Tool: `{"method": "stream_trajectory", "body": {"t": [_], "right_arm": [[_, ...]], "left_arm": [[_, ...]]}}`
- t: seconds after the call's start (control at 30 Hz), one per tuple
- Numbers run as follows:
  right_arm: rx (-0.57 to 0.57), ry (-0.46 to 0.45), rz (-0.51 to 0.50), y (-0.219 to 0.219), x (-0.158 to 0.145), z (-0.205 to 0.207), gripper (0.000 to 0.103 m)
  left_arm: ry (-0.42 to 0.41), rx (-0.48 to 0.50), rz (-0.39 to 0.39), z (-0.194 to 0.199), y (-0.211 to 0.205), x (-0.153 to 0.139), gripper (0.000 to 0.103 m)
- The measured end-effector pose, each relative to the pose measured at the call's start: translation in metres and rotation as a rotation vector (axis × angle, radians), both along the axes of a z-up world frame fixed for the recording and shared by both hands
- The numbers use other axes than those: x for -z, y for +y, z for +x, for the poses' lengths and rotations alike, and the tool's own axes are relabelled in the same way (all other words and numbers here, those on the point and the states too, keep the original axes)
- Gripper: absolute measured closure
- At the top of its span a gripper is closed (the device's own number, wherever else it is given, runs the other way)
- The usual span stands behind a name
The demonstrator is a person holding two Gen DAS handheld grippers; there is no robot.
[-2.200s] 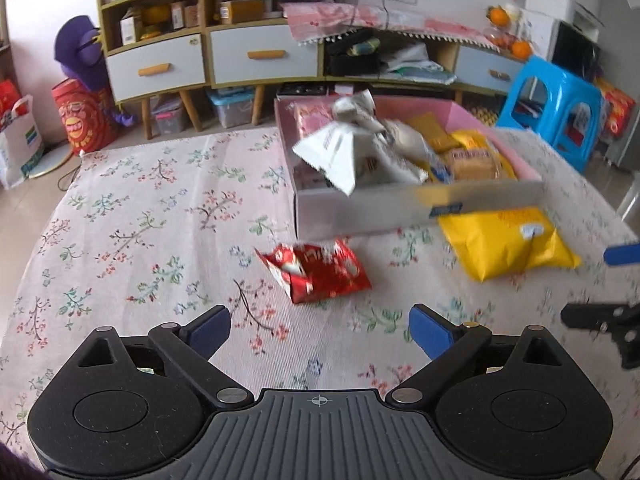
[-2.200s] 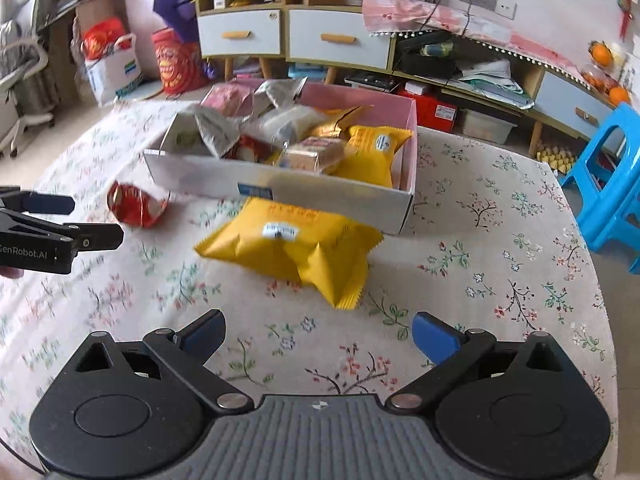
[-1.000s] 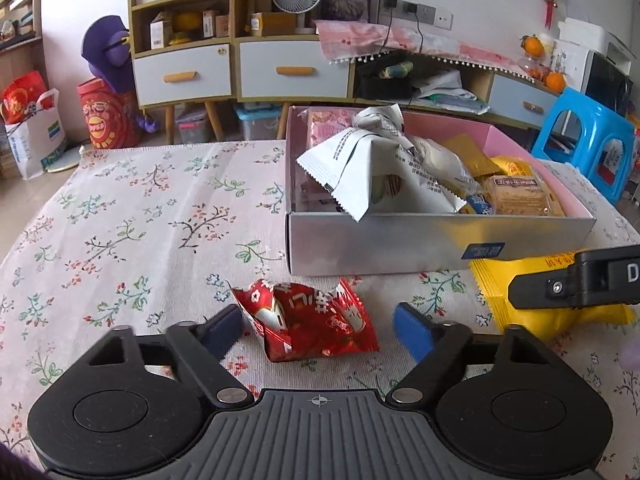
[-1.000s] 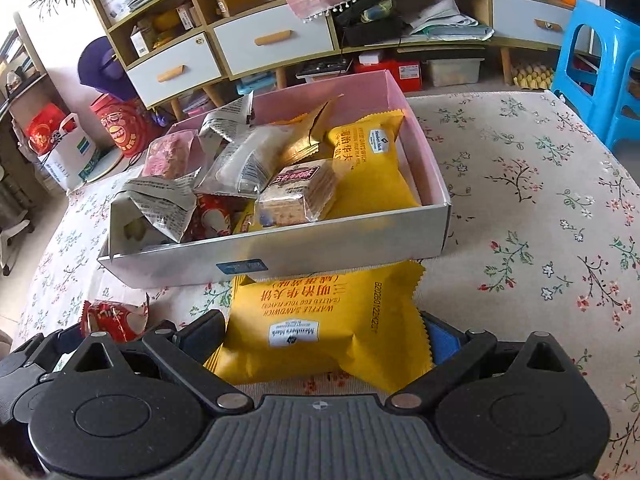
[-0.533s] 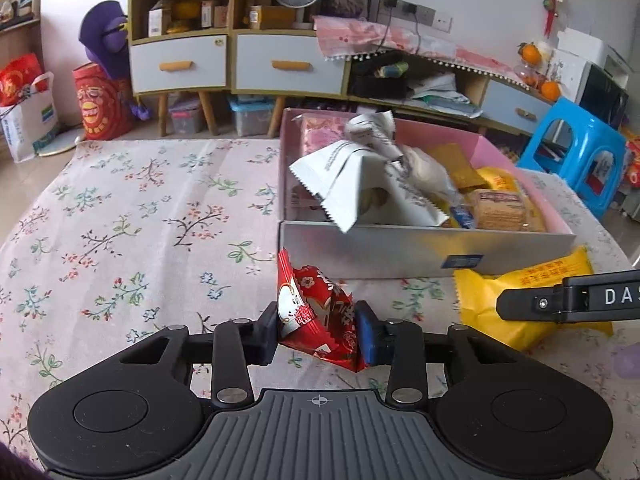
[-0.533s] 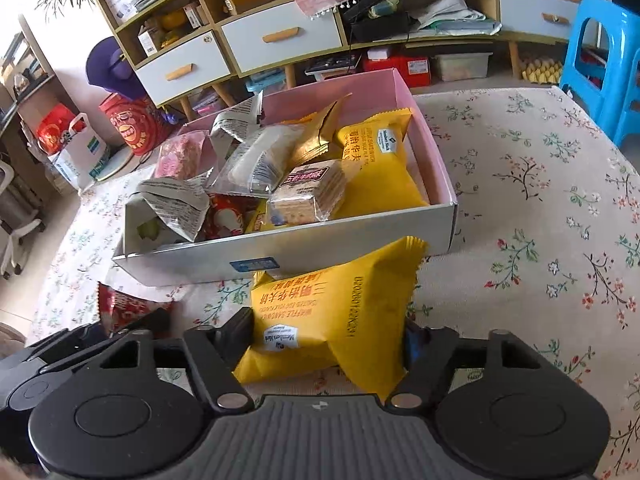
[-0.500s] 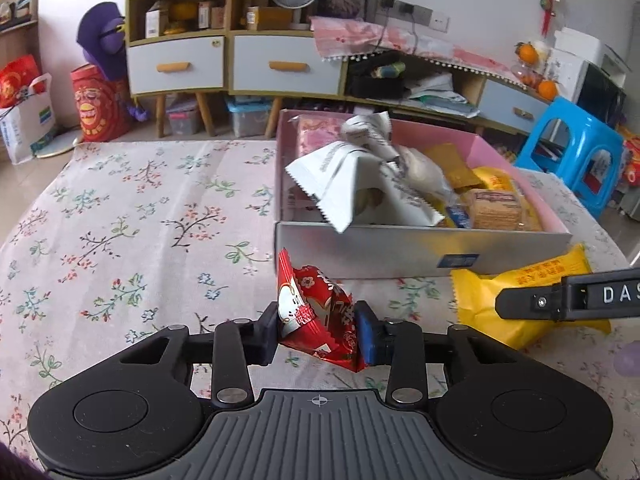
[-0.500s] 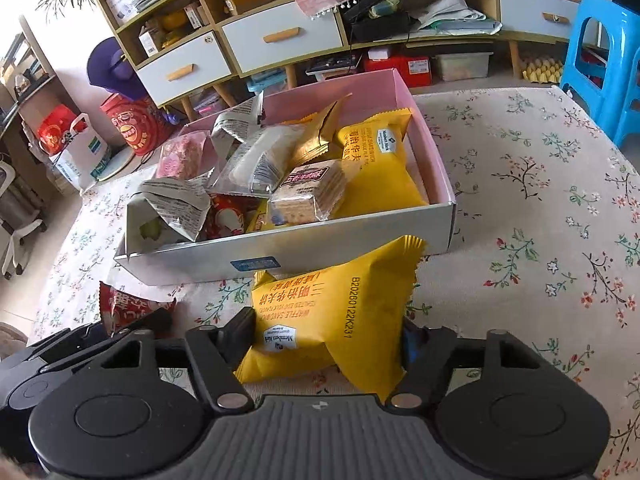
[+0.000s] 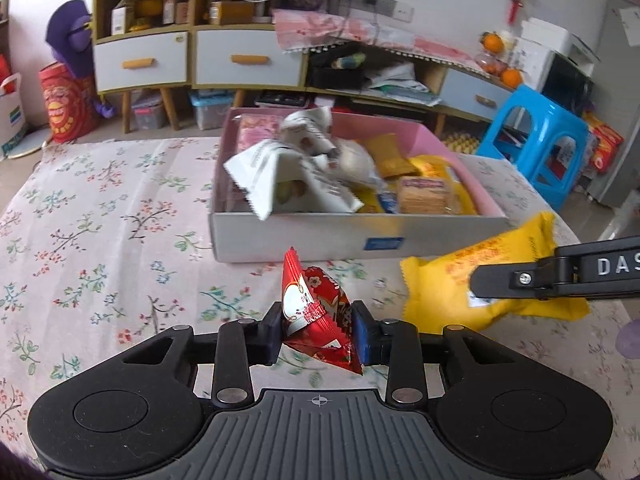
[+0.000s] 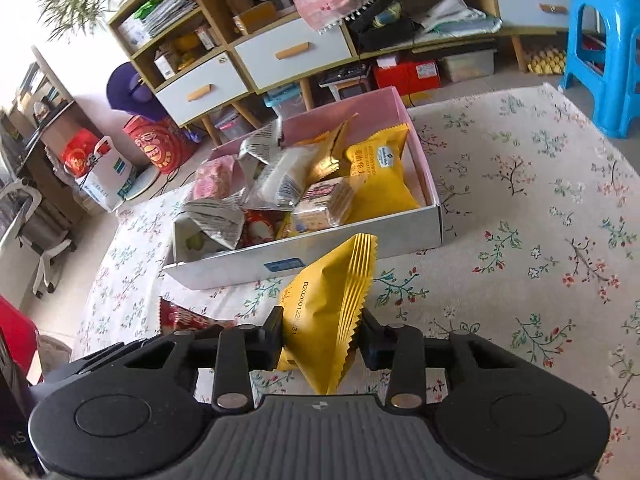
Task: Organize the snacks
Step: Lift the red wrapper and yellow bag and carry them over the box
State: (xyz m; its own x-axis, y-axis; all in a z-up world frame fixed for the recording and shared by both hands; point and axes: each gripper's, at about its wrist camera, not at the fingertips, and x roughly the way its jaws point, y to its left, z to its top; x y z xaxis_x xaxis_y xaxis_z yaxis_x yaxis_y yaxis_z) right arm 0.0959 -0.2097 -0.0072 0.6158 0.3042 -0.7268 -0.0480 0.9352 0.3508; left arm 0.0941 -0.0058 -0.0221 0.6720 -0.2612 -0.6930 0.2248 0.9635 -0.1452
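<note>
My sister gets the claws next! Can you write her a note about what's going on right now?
Left claw: shut on the red packet, held upright above the cloth.
Right claw: shut on the yellow bag, lifted and tilted, just in front of the box.
Box: sits on the flowery tablecloth, already full of snacks.
Done: both loose snacks are picked up.
Left: carry each one over the front wall, drop it in the box, then open the claws. No other loose snacks show on the cloth.
</note>
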Motion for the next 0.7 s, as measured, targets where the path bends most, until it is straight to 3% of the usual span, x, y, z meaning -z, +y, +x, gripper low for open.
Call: {"method": "stream_trajectory", "body": {"t": [0.23,0.7], "right_arm": [[-0.002,-0.018,-0.004,0.001,-0.01,-0.011,0.077],[0.094,-0.085,0.095,-0.024,-0.038,-0.014,0.077]], "left_arm": [[0.011,0.029,-0.005,-0.008,-0.005,-0.003,0.071],[-0.024,0.034,-0.067,-0.013,-0.006,-0.027,0.071]]}}
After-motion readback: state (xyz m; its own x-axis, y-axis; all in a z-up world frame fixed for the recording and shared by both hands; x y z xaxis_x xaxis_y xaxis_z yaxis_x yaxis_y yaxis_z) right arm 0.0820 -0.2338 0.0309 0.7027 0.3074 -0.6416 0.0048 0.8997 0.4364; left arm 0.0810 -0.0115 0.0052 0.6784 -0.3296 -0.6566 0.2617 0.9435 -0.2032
